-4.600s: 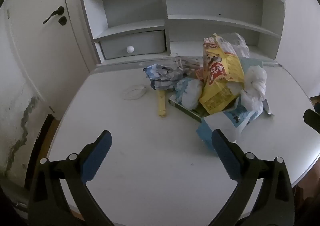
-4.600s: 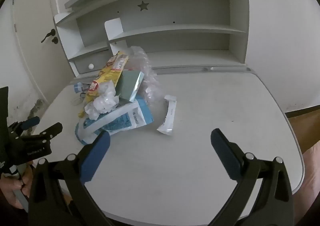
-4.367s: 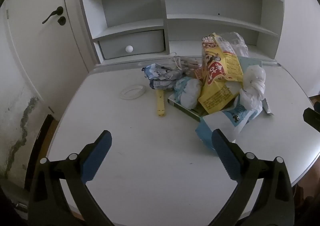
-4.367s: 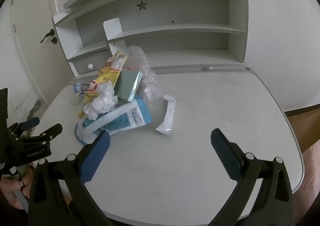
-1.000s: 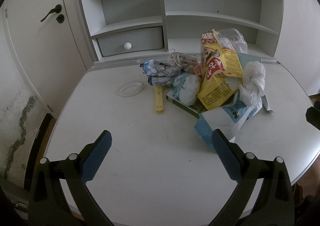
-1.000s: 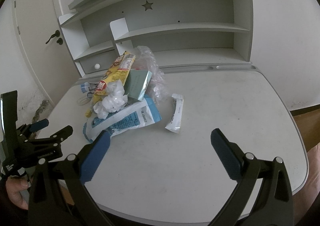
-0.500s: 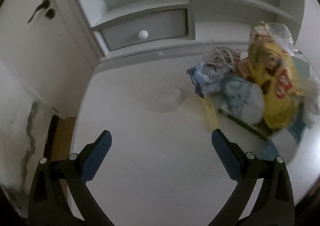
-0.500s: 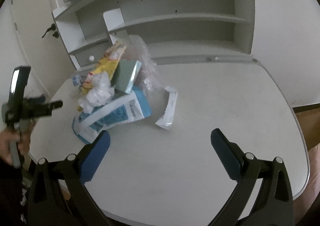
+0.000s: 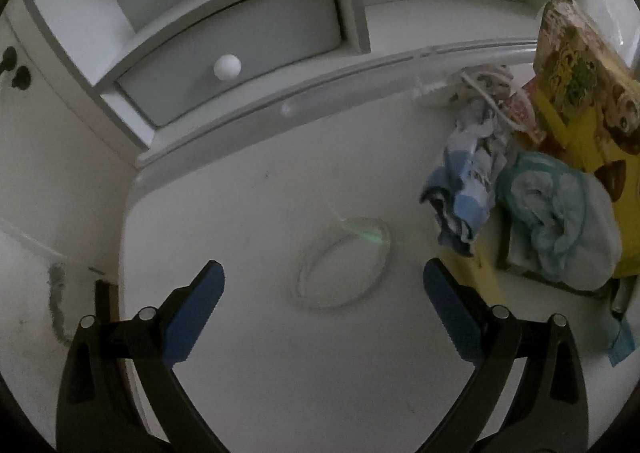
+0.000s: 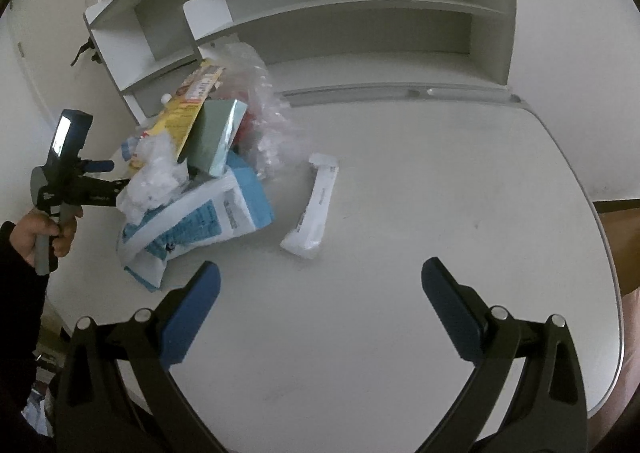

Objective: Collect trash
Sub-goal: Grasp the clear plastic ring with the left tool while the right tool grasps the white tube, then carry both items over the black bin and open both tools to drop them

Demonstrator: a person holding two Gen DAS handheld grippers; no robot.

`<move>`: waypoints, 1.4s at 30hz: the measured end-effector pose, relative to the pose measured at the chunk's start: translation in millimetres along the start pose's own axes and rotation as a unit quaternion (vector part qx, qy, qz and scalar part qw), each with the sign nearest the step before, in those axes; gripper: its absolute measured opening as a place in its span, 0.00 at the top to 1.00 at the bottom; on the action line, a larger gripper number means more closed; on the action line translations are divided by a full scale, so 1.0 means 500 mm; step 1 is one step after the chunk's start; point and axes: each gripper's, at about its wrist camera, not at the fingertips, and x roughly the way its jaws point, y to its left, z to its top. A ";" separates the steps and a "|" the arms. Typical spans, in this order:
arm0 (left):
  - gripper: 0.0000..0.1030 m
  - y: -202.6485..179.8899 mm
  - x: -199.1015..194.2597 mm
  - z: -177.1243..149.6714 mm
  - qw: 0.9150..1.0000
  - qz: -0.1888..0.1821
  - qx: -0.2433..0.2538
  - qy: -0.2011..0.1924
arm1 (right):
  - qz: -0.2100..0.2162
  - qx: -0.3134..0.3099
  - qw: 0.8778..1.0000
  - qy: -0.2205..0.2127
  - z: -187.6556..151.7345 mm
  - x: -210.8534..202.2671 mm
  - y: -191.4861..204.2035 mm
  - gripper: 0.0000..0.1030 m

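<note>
The left claw (image 9: 324, 285) gapes wide and empty just above the bench (image 9: 256, 189), with a clear ring (image 9: 343, 263) lying between and just beyond its tips. The right claw (image 10: 320, 285) is equally wide and empty over bare benchtop. Beyond it lies a white wrapper (image 10: 314, 205), apart from the trash heap (image 10: 200, 169): blue-white bag (image 10: 208, 221), crumpled tissue (image 10: 154, 177), green box (image 10: 214, 137), yellow packet (image 10: 184, 105). A drawer (image 9: 240, 57) sits farthest back.
</note>
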 end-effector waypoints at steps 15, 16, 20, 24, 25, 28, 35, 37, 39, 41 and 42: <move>0.56 0.019 -0.069 -0.067 0.994 -0.069 -0.069 -0.039 | -0.054 -0.012 0.996 0.067 0.063 0.106 0.007 0.49; 0.56 0.015 -0.085 -0.080 0.995 -0.063 -0.071 -0.043 | -0.053 -0.015 0.996 0.068 0.073 0.115 0.016 0.49; 0.56 -0.013 -0.150 -0.115 0.993 -0.062 -0.077 -0.059 | -0.058 -0.035 0.994 0.084 0.105 0.149 0.037 0.52; 0.56 -0.058 -0.204 -0.125 0.993 -0.066 -0.064 -0.077 | -0.055 -0.035 0.990 0.127 0.114 0.185 0.037 0.74; 0.56 -0.077 -0.223 -0.126 0.993 -0.066 -0.057 -0.084 | -0.059 -0.042 0.989 0.129 0.113 0.185 0.038 0.84; 0.56 -0.134 -0.268 -0.121 0.991 -0.083 -0.045 -0.098 | -0.036 -0.027 0.990 0.131 0.101 0.165 0.019 0.87; 0.56 -0.364 -0.332 -0.066 0.976 -0.166 0.038 -0.136 | -0.024 0.088 0.995 0.031 0.011 -0.041 -0.149 0.88; 0.56 -0.465 -0.347 -0.047 0.964 -0.208 0.078 -0.143 | -0.039 0.136 0.990 0.001 -0.046 -0.119 -0.229 0.88; 0.56 -0.577 -0.358 -0.031 0.948 -0.258 0.117 -0.143 | -0.061 0.174 0.983 -0.015 -0.101 -0.177 -0.300 0.88; 0.56 -0.668 -0.368 -0.023 0.931 -0.300 0.150 -0.142 | -0.095 0.225 0.969 -0.028 -0.186 -0.247 -0.386 0.88; 0.56 -0.717 -0.374 -0.020 0.922 -0.320 0.166 -0.143 | -0.106 0.239 0.965 -0.031 -0.208 -0.261 -0.417 0.88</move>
